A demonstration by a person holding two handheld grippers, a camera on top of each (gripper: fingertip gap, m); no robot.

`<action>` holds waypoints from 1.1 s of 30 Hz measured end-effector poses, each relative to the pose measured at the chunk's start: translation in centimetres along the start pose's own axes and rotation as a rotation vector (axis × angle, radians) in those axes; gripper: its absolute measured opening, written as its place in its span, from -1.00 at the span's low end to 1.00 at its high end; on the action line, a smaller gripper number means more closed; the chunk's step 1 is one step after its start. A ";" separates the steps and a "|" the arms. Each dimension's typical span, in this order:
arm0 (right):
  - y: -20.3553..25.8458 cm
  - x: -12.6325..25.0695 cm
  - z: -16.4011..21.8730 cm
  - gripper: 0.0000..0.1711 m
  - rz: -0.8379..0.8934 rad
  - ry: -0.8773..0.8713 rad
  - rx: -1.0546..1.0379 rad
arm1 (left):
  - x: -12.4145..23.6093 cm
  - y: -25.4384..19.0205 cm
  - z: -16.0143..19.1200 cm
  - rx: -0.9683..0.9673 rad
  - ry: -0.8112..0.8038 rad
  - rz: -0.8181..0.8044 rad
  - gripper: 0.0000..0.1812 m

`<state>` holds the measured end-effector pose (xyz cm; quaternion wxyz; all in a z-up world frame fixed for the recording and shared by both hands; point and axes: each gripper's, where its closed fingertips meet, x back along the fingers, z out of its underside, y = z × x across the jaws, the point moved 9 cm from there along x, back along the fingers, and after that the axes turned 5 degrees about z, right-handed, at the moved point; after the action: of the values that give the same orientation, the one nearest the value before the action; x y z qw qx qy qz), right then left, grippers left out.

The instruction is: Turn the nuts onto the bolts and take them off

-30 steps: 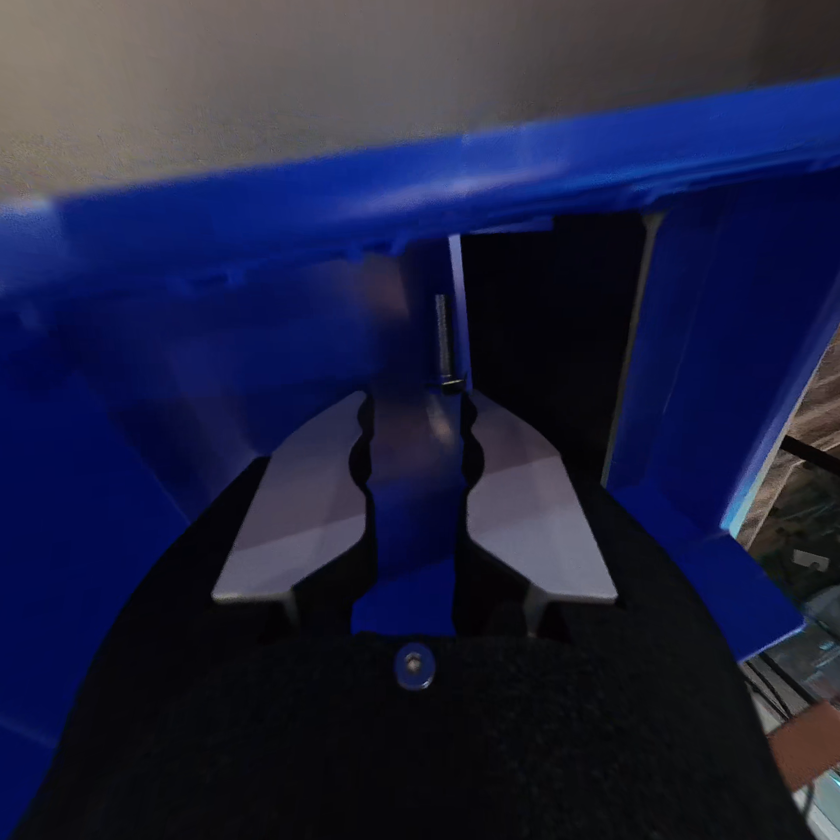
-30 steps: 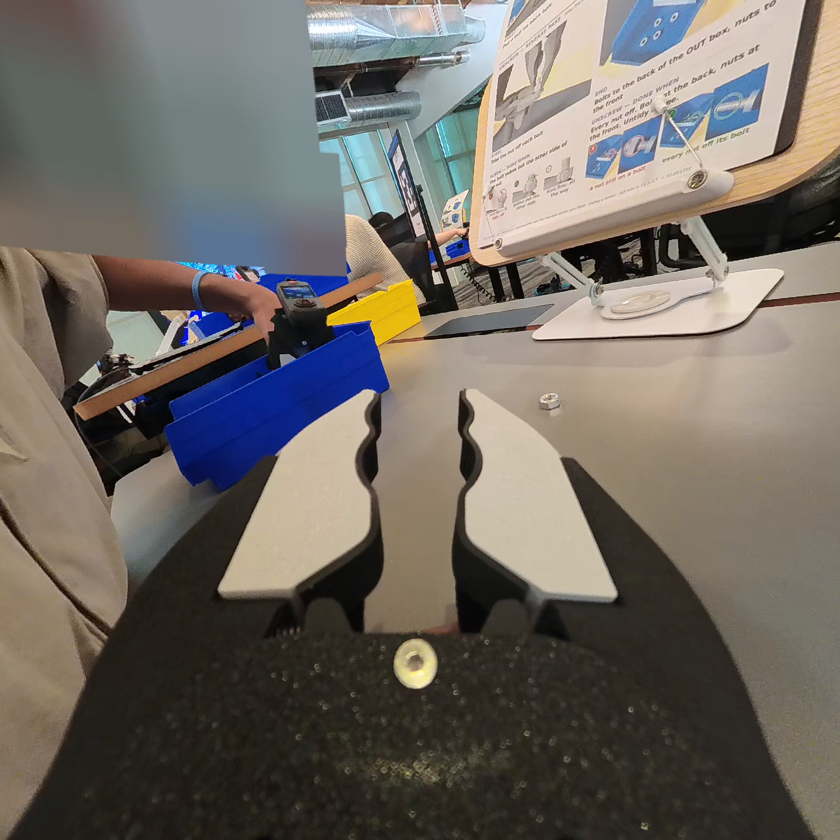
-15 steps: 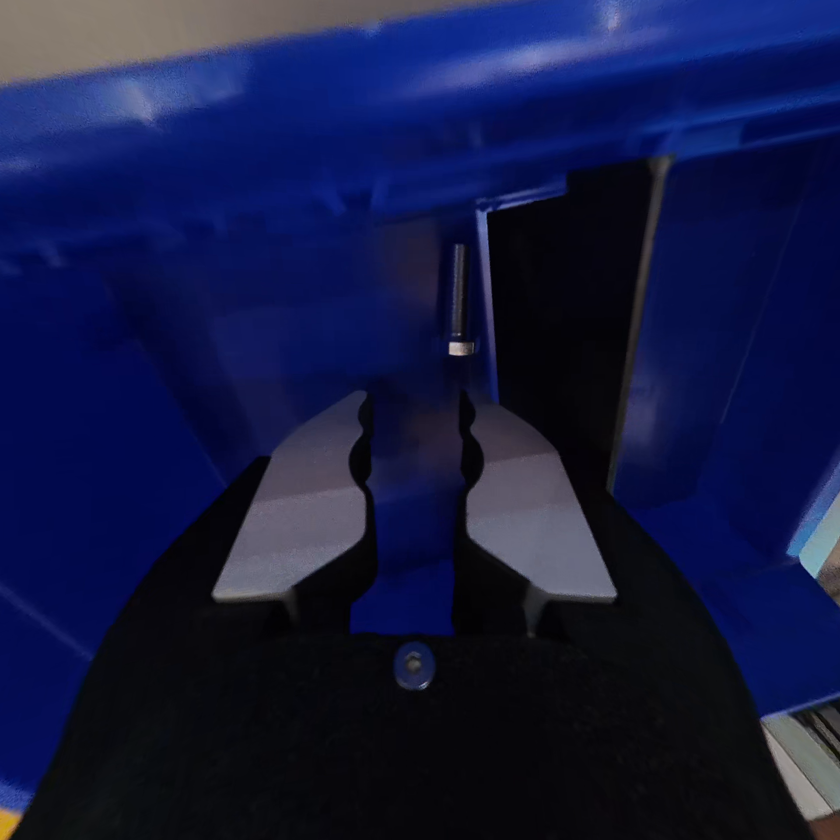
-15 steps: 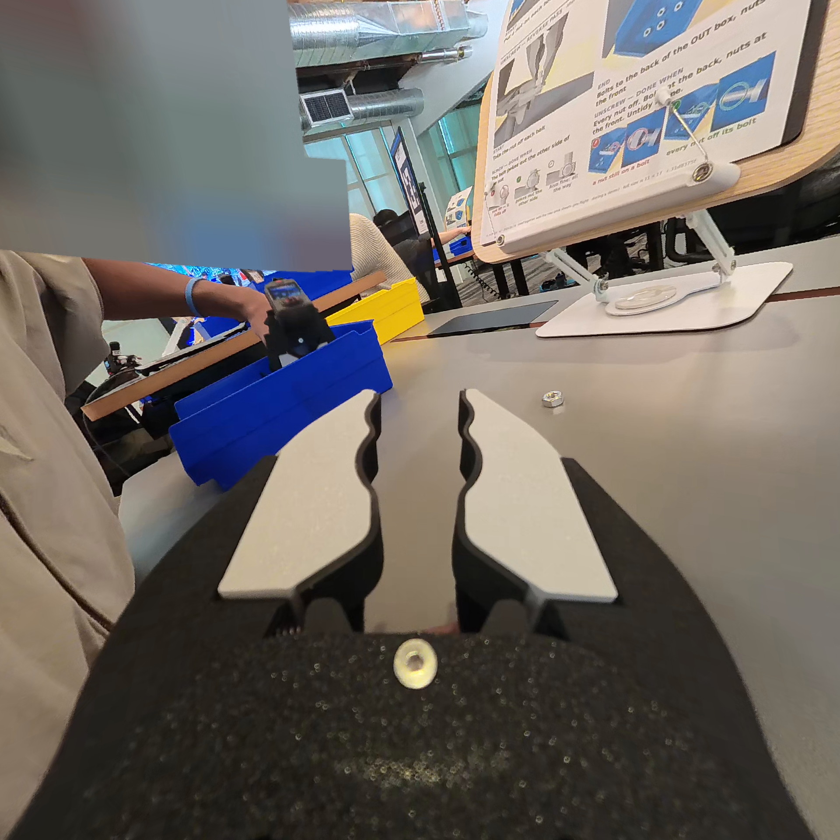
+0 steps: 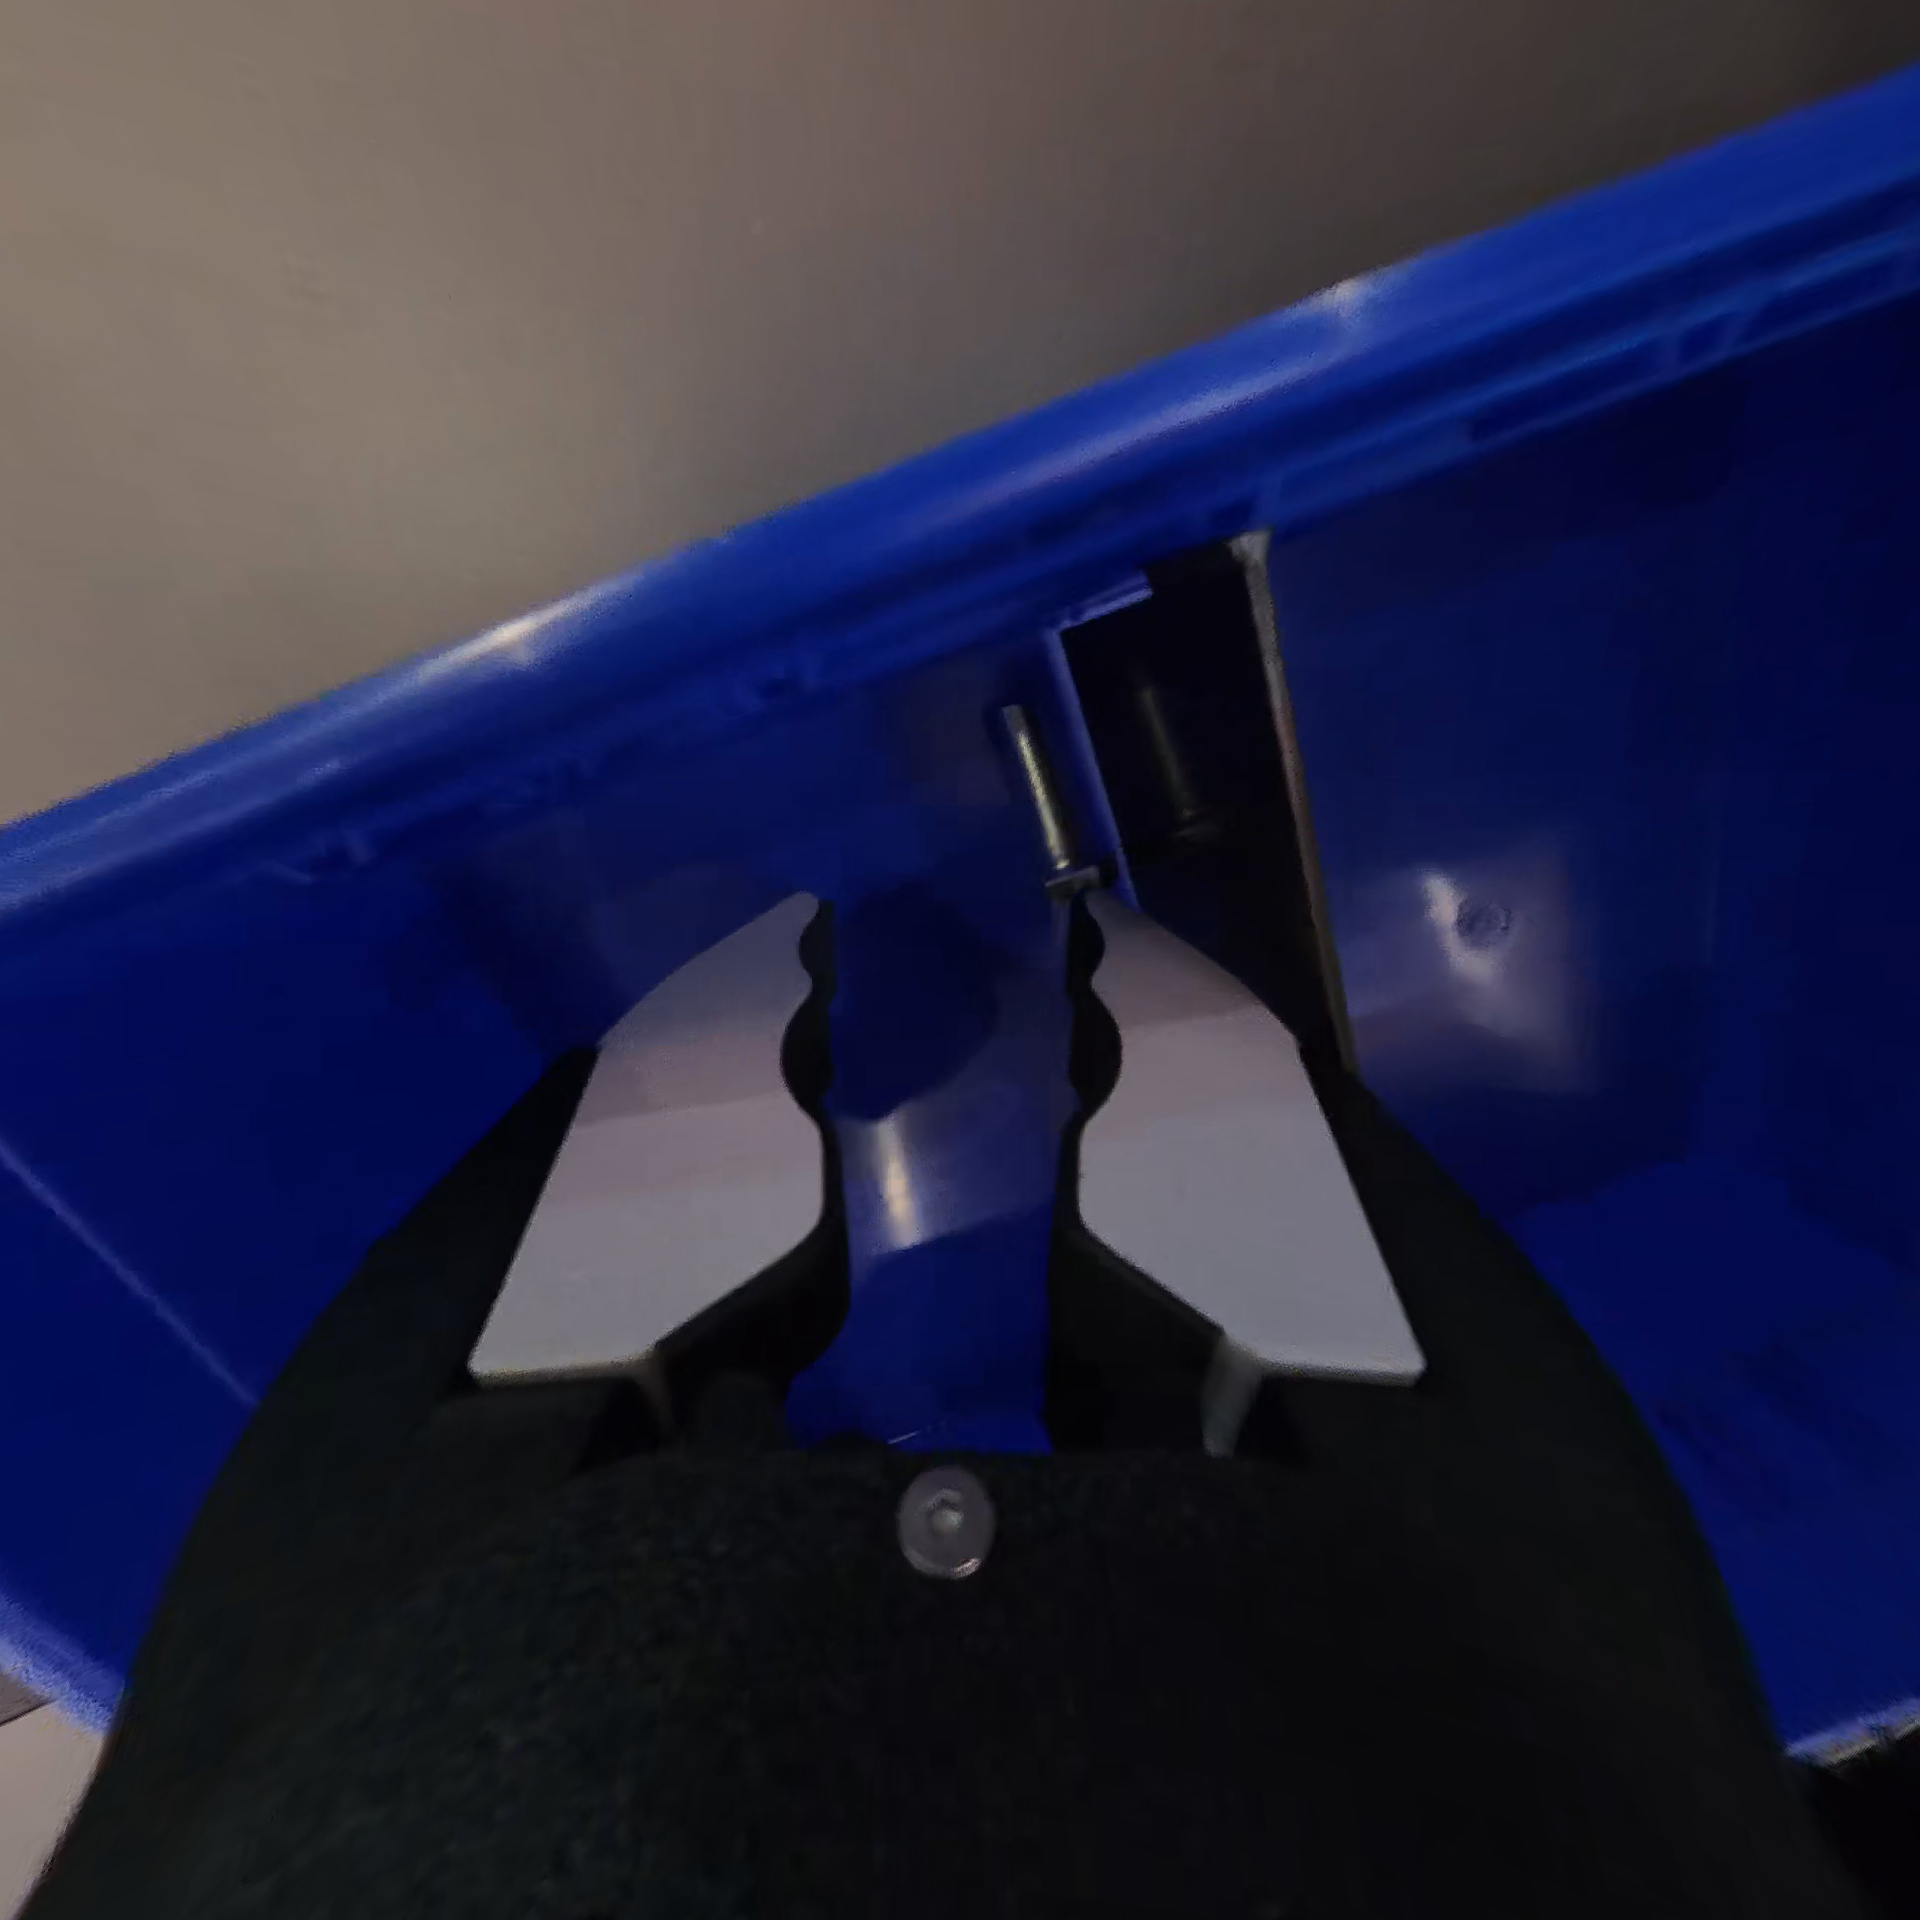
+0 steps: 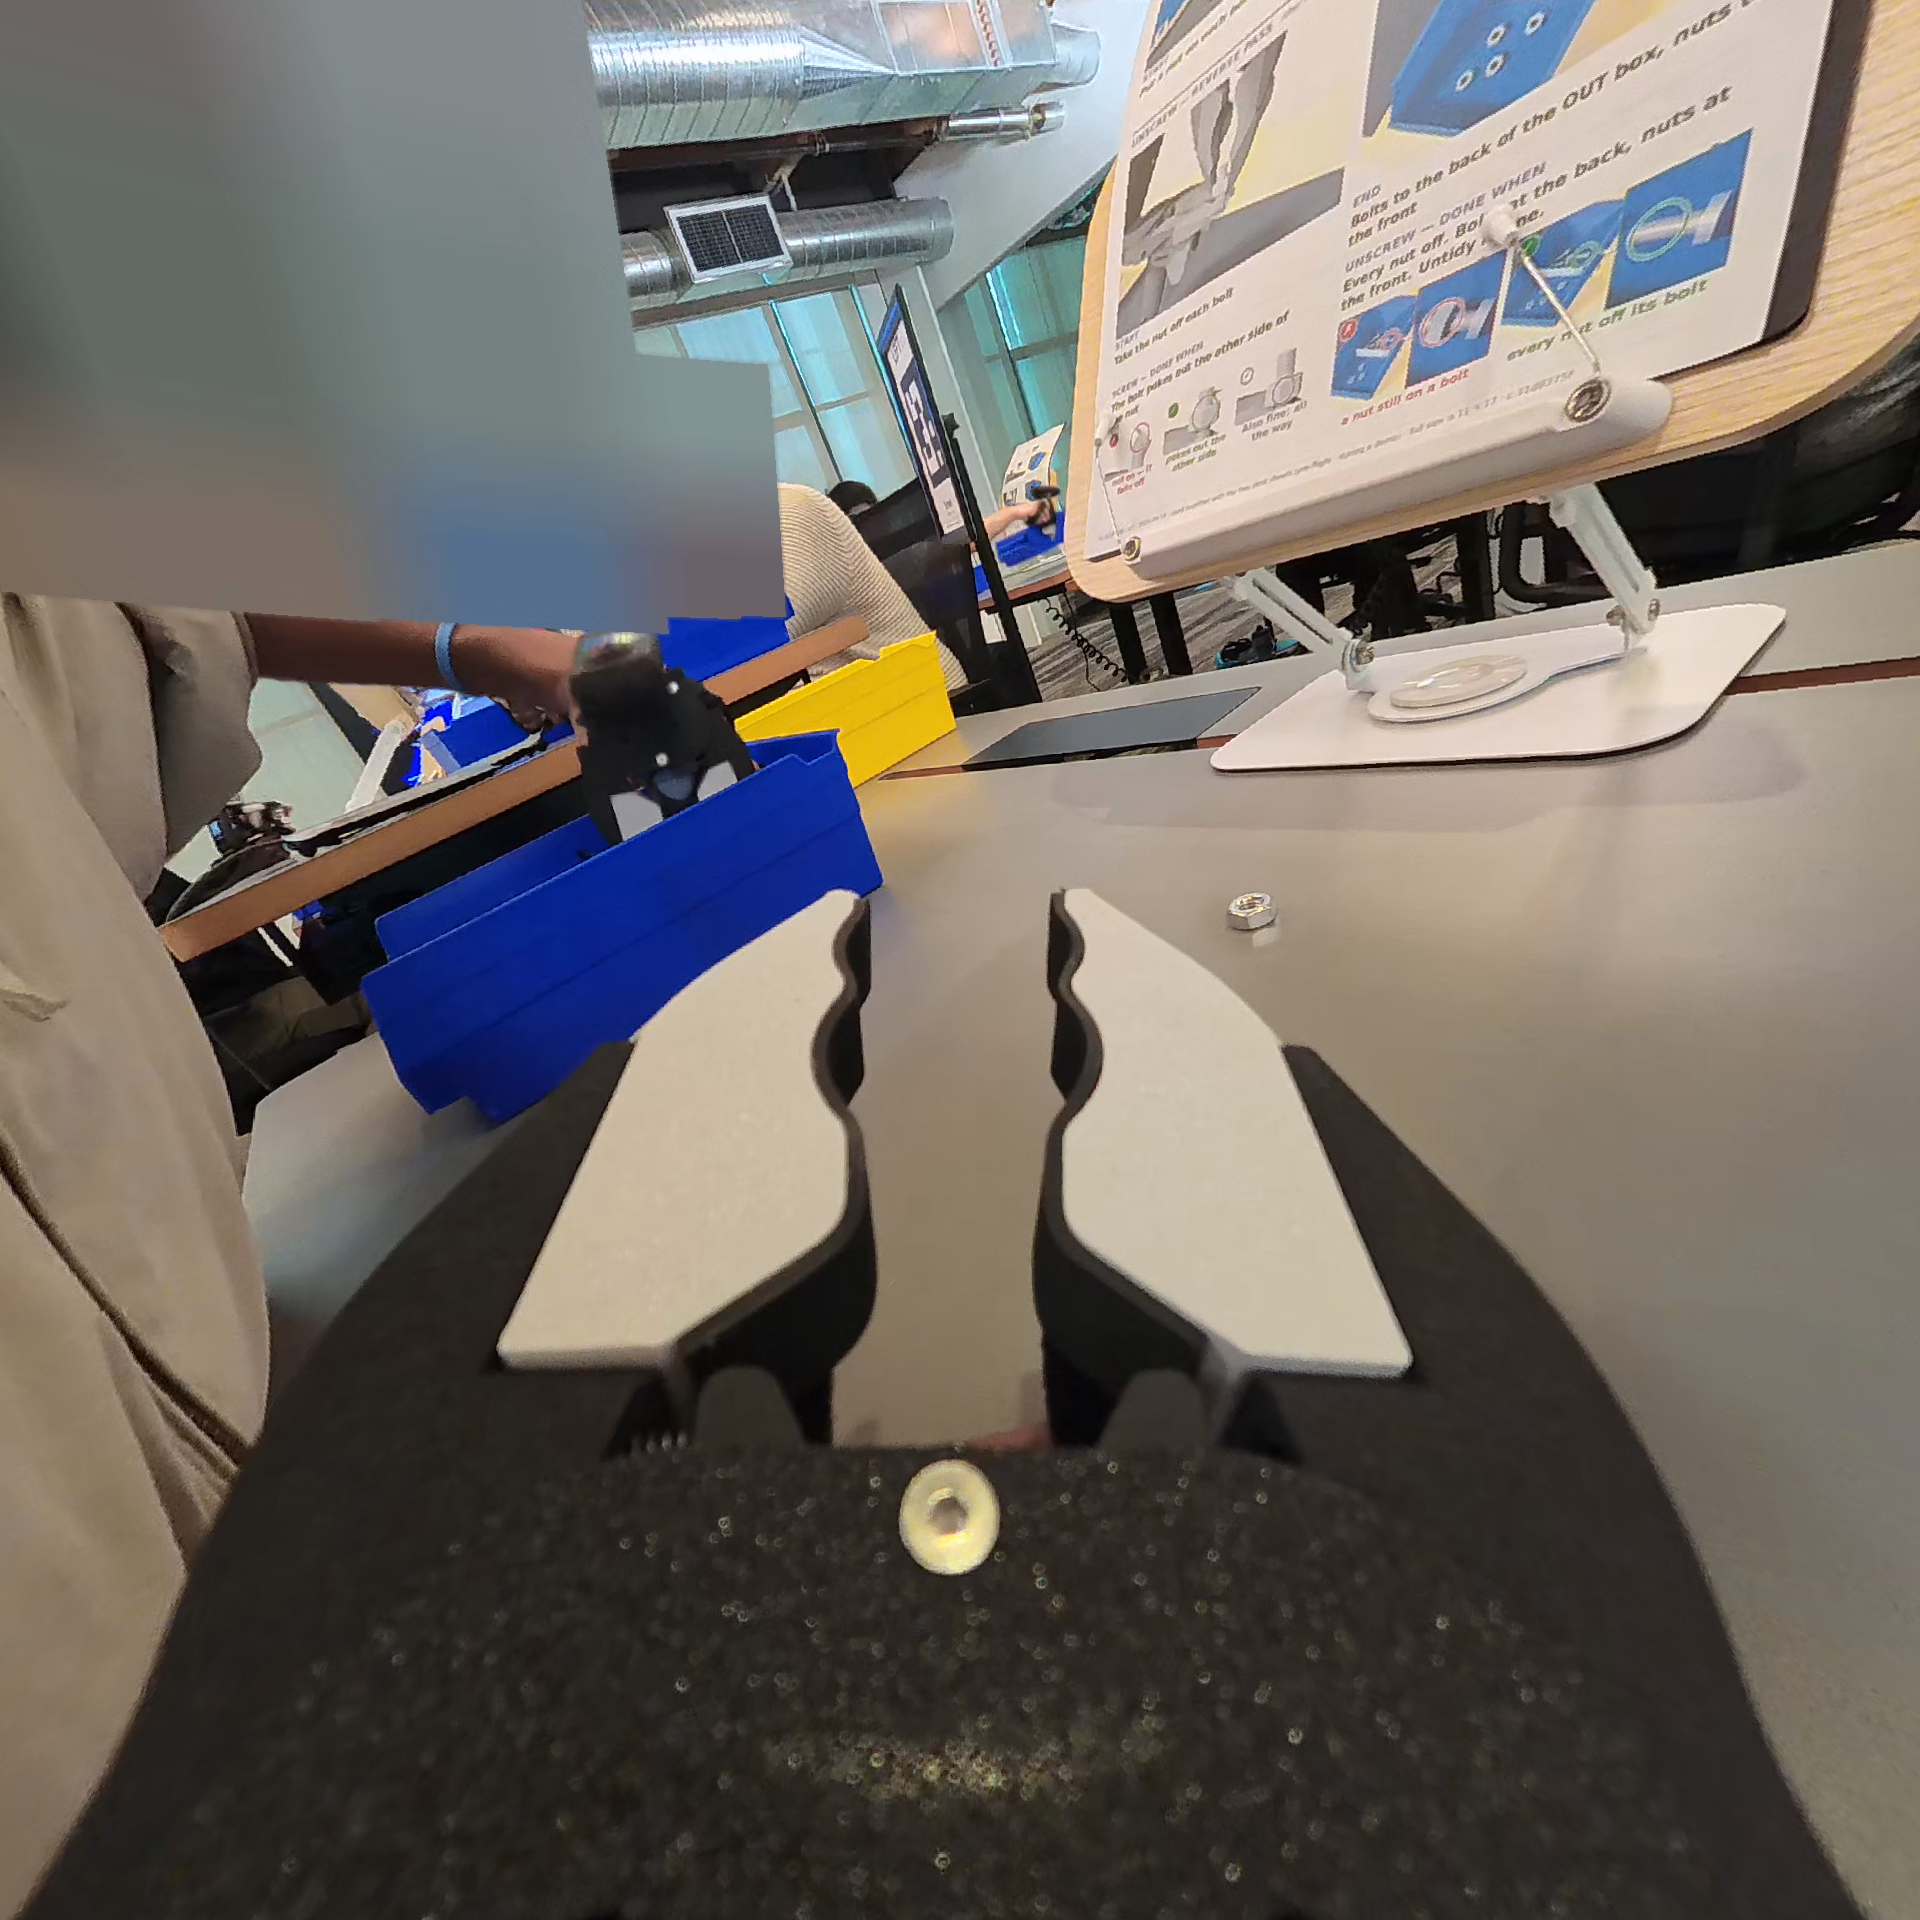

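My left gripper (image 5: 948,914) is open and empty inside a blue bin (image 5: 727,686). A steel bolt (image 5: 1044,795) lies on the bin floor against a black divider (image 5: 1195,748), its head just past my right fingertip (image 5: 1091,940). A dim mirror image of the bolt shows on the divider. My right gripper (image 6: 956,914) is open and empty, low over the grey table (image 6: 1507,1039). A steel nut (image 6: 1250,911) lies on the table just right of its tips. The blue bin (image 6: 623,935) with the left gripper (image 6: 649,774) dipped in it shows at the left.
A yellow bin (image 6: 862,707) stands behind the blue one. A white stand (image 6: 1507,696) holds an instruction sheet (image 6: 1434,239) at the back right. The person's beige sleeve (image 6: 94,1039) fills the left edge. A dark flat pad (image 6: 1122,717) lies on the table. About 40 cm separates my left fingertips from my right.
The left gripper has tilted and moved closer to the bolt, whose head now sits by the right fingertip. The right gripper has stayed almost still.
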<state>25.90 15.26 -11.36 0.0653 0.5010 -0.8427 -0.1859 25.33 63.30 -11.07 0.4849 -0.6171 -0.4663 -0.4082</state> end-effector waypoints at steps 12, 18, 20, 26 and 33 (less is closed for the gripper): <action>-0.2 0.0 0.0 -0.62 -0.002 -0.002 -0.020 | 6.7 -2.3 0.6 0.294 -0.294 -0.251 -0.41; -0.1 0.0 0.0 -0.62 -0.018 0.001 -0.021 | 11.7 -8.5 1.6 0.530 -0.948 -0.832 -0.32; 0.0 -0.1 0.0 -0.62 -0.018 0.004 -0.013 | 11.7 -10.7 2.2 0.637 -1.152 -1.006 -0.29; 0.5 -0.1 0.1 -0.63 -0.030 0.012 0.026 | 9.1 -16.3 0.9 0.956 -1.369 -1.571 -0.31; 0.8 -0.1 0.2 -0.63 -0.031 0.015 0.054 | 4.1 -19.8 -6.9 1.155 -1.163 -1.730 -0.34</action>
<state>25.26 15.75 -11.20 0.0553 0.5170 -0.8391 -0.1600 6.71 59.15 -1.52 -0.0293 0.1193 -0.9924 0.0115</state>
